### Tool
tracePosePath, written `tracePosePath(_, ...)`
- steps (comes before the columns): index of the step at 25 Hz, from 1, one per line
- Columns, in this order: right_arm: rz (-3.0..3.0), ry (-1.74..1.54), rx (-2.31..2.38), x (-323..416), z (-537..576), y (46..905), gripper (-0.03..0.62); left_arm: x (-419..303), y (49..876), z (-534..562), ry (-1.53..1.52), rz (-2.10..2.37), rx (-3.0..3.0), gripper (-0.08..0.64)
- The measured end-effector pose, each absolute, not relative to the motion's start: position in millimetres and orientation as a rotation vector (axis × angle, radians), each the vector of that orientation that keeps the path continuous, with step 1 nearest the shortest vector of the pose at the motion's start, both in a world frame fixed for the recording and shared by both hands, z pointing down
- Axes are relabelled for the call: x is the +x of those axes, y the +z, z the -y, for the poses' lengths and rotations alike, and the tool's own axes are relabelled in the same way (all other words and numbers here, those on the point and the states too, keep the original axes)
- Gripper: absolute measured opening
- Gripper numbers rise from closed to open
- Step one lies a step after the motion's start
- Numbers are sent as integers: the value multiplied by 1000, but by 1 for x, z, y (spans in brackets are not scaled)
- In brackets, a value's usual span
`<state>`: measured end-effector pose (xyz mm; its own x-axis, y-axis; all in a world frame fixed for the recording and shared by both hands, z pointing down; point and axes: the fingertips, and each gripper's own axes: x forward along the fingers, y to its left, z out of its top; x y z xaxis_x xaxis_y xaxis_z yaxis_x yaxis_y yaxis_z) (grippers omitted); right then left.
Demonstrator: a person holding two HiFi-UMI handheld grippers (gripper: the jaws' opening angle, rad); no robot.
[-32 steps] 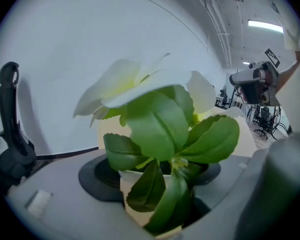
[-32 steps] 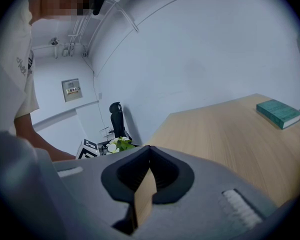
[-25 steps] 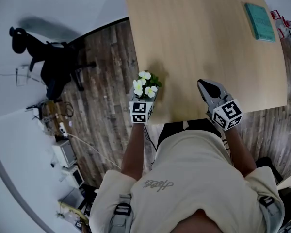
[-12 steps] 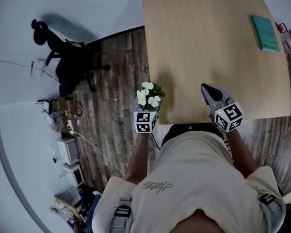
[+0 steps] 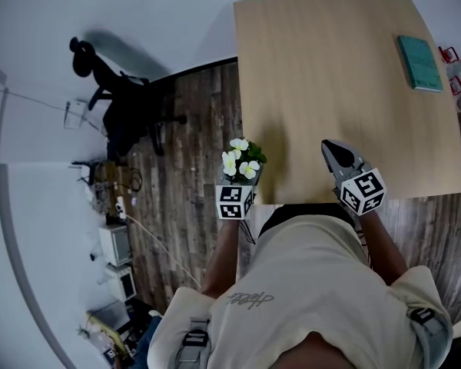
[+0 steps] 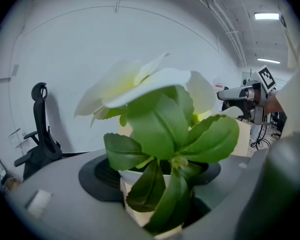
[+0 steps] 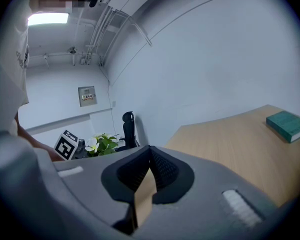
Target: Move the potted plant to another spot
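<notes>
1. Left gripper (image 6: 157, 184): jaws clamped on the pot (image 6: 137, 216) of the plant (image 5: 242, 160).
2. Right gripper (image 7: 150, 151): jaws closed tip to tip, nothing between.
3. Plant is over the left edge of the table (image 5: 330, 68), by the near corner.
4. Right gripper is over the near edge, well apart from the plant.
5. Book (image 5: 419, 62) lies at the far right.

Dark wood-plank floor (image 5: 188, 187). Pale wooden counter (image 5: 330, 75) set close to a plain white wall (image 5: 138, 10). Black office chair (image 5: 131, 121) off its left side. Ceiling strip lights (image 6: 266, 16) lit.
</notes>
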<state>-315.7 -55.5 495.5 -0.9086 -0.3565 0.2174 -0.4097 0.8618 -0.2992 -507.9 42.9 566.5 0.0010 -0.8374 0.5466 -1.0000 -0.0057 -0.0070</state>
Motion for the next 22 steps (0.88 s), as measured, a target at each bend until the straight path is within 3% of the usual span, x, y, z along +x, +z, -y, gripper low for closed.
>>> tracePosePath(6, 2884, 348, 650, -301, 64, 495, 3, -492, 556, -27, 601, 1879, 1947, 365)
tracePosePath(22, 2780, 399, 1004, -215, 62, 500, 3, -417, 546, 30, 617, 1626, 2230, 365)
